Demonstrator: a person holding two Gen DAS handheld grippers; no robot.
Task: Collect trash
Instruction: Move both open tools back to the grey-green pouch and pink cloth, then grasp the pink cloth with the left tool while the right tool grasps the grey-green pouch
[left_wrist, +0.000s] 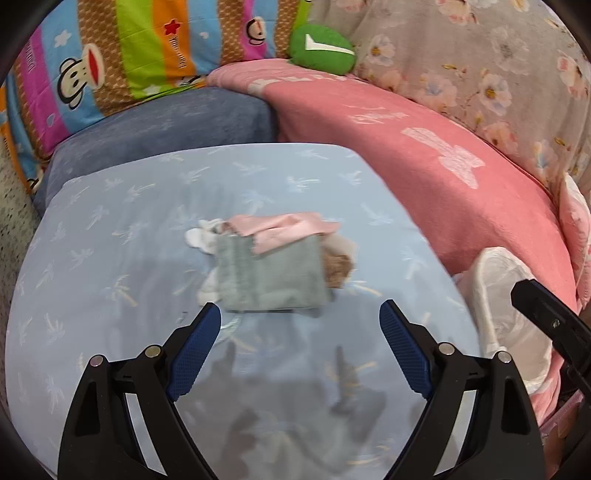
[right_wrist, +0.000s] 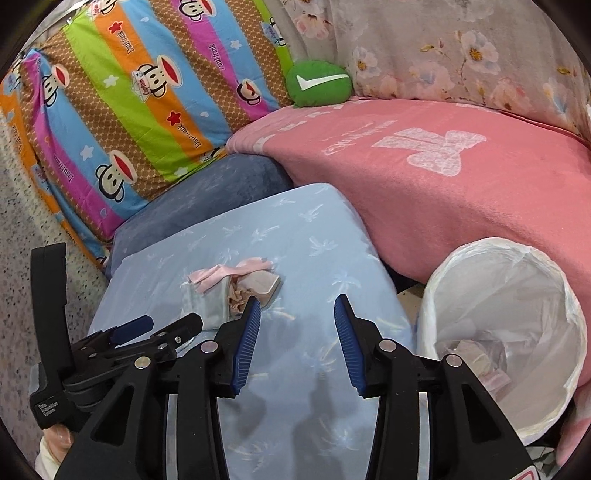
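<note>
Left hand-held gripper (left_wrist: 300, 314): nearest to me in the left wrist view, black arms with blue ribbed pads spread wide, nothing between them; I see it hanging over the cushion just short of the trash pile.
Right hand-held gripper (right_wrist: 297, 308): jaws partly apart, narrower than the left, gripping nothing; its left pad sits in front of the pile's near edge.
Trash pile (left_wrist: 275, 264): small heap of crumpled litter, a grey-green flat packet with a pink wrapper on top, white and brown scraps at its sides, lying near the middle of the cushion.
Pale blue cushion with a palm-tree print (left_wrist: 110, 280): carries the pile; both grippers' shadows fall on its near part.
White bin with a thin plastic liner (right_wrist: 506, 332): stands to the right of the cushion, against the pink blanket (right_wrist: 443, 192); some crumpled wrappers already lie at its bottom.
Background: dark blue pillow (left_wrist: 166, 125), striped monkey-print pillow (right_wrist: 129, 110), round green plush (left_wrist: 321, 50), floral fabric (left_wrist: 480, 55).
Person: I can make out a bit of a hand at the lower left of the right wrist view.
</note>
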